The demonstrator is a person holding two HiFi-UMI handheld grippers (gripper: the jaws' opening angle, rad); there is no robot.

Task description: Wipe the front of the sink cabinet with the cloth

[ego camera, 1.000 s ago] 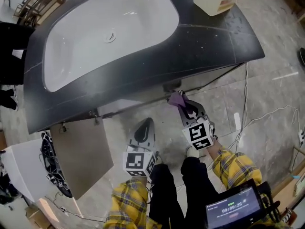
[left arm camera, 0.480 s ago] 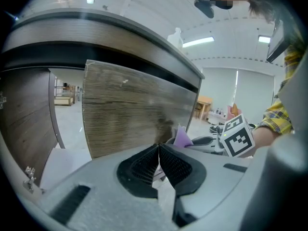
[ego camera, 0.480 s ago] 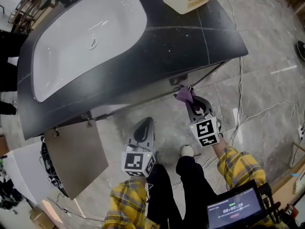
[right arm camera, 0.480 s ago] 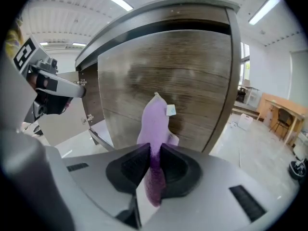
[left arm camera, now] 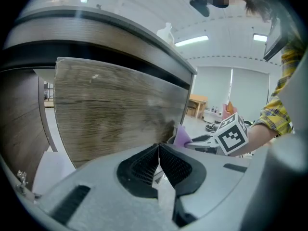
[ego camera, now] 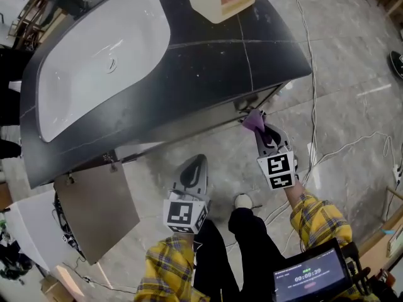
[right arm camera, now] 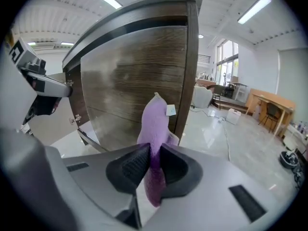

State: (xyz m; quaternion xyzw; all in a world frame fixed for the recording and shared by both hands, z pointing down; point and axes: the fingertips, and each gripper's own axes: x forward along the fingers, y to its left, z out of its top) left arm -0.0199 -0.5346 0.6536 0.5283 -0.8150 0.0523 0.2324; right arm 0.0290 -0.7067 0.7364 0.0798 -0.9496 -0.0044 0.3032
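Right tongs (right arm camera: 153,161): clamped on purple cloth (right arm camera: 155,121). The cloth stands upright toward 12 o'clock, its tip near the cabinet front (right arm camera: 130,76) by the panel's right edge. Left tongs (left arm camera: 159,153): closed, empty, at 8 o'clock from the right pair. The right pair looks nearer the cabinet.

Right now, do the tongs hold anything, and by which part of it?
The right tongs pinch the cloth by its lower half; its top stands free above the jaws. The left tongs are shut and empty.
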